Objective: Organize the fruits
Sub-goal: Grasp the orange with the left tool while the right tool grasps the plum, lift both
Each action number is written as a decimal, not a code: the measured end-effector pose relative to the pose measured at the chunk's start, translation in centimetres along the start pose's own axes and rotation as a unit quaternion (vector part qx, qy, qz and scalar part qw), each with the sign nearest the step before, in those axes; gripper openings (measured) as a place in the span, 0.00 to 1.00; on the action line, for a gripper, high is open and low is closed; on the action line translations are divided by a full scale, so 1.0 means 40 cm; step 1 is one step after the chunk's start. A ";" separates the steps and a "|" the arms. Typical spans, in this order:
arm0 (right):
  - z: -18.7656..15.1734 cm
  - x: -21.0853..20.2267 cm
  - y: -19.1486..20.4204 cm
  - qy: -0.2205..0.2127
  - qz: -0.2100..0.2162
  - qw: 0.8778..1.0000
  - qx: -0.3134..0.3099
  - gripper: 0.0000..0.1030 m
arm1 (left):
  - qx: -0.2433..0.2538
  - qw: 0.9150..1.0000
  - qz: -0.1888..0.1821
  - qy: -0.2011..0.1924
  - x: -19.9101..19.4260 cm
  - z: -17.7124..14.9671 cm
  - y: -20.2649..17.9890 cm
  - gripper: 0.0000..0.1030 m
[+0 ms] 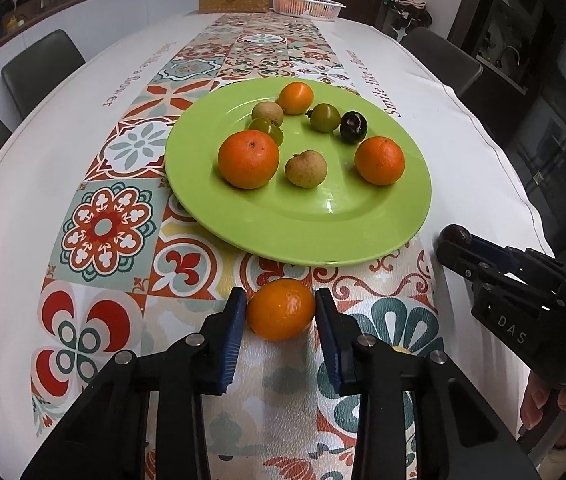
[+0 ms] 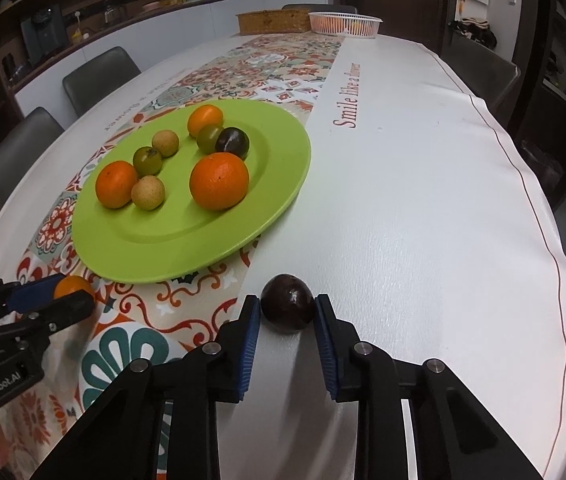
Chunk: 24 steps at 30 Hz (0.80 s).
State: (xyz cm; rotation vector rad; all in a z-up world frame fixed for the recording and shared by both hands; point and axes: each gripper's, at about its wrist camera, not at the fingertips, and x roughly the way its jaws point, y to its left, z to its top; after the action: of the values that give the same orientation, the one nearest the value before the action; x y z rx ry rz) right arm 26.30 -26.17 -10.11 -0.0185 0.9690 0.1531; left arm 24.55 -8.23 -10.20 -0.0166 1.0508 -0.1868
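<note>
A green plate (image 1: 363,236) (image 2: 155,248) lies on the patterned runner and holds several fruits: oranges, small tan fruits, green fruits and one dark plum (image 1: 353,126). My left gripper (image 1: 281,312) is shut on a small orange (image 1: 281,309) just in front of the plate's near rim; it also shows in the right wrist view (image 2: 71,286). My right gripper (image 2: 287,312) is shut on a dark plum (image 2: 287,307) over the white cloth, right of the plate. In the left wrist view the right gripper (image 1: 453,240) shows at the right edge.
A wicker box (image 1: 233,0) and a white basket (image 1: 307,5) with orange fruit stand at the table's far end. Dark chairs (image 1: 41,70) line both sides. The white tablecloth (image 2: 423,220) spreads to the right of the plate.
</note>
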 end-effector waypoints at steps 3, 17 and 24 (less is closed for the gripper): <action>0.000 0.000 0.001 -0.003 0.005 1.000 -0.001 0.27 | 0.005 1.000 0.000 -0.003 -0.001 -0.001 -0.003 0.34; -0.031 -0.106 0.068 -0.030 0.033 0.999 -0.021 0.27 | 0.023 0.999 -0.021 -0.038 -0.086 -0.027 -0.017 0.33; -0.043 -0.185 0.102 -0.053 0.047 0.997 -0.024 0.27 | 0.029 0.997 -0.027 -0.060 -0.148 -0.044 -0.016 0.33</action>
State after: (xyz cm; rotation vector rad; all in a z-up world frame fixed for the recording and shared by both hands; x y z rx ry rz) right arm 20.22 -23.17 -4.78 -0.0088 0.8597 0.2610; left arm 20.09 -7.77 -5.91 -0.0034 0.9257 -0.2632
